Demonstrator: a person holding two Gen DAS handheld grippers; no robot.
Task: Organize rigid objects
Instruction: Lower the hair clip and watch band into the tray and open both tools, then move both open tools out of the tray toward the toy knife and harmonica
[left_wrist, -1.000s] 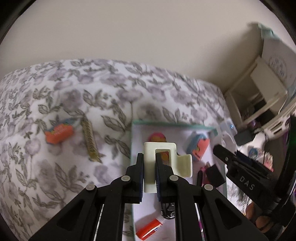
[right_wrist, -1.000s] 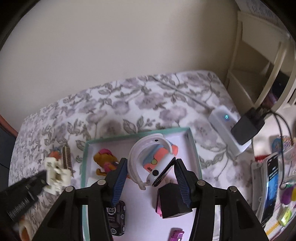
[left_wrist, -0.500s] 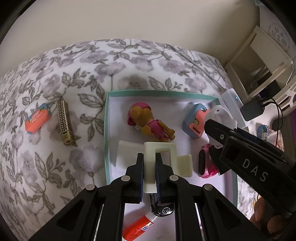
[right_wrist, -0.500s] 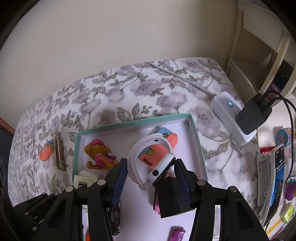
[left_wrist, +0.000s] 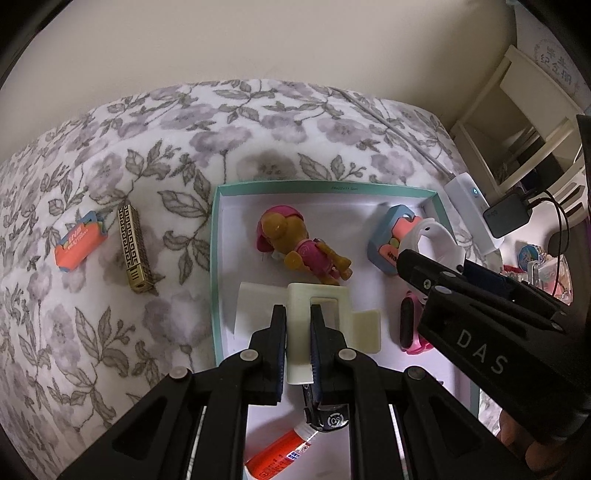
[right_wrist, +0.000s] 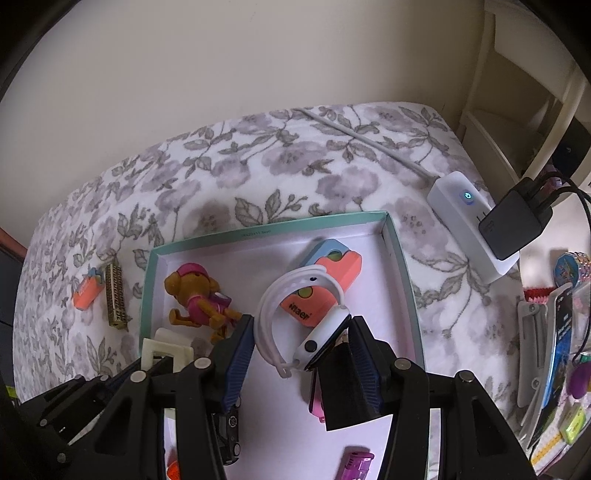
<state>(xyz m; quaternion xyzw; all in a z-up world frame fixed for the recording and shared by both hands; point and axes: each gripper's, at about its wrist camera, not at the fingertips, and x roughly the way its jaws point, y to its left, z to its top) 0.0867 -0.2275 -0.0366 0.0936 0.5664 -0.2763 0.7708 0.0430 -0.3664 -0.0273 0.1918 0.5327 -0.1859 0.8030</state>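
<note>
Floral purple-and-grey bedding (left_wrist: 155, 192) covers the bed, with a plain cream wall behind it and a shallow teal-rimmed white box (left_wrist: 213, 258) lying on top. Already inside the box are a brown toy puppy in a pink outfit (left_wrist: 295, 245), a blue-and-coral plastic block (right_wrist: 332, 269), a pink gadget (left_wrist: 410, 328), an orange-red tube (left_wrist: 280, 454), a small black toy car (right_wrist: 229, 432) and a purple lighter (right_wrist: 356, 463).

The left claw (left_wrist: 298, 343) is pinching a cream plastic bracket with a rectangular cut-out (left_wrist: 325, 321), which hangs low over the box floor near its left wall; I cannot tell whether it touches down. The right claw (right_wrist: 301, 350) is half spread around a white-strapped smartwatch (right_wrist: 310, 328), its pads pressing the watch body and strap, above the middle of the box.

Judging by this, sorting is well along: both carried pieces seem ready to be set down. Two items remain out on the bedding to the left, lying side by side: an orange eraser-like block (left_wrist: 79, 245) and a brass-coloured patterned metal bar (left_wrist: 133, 254).
</note>
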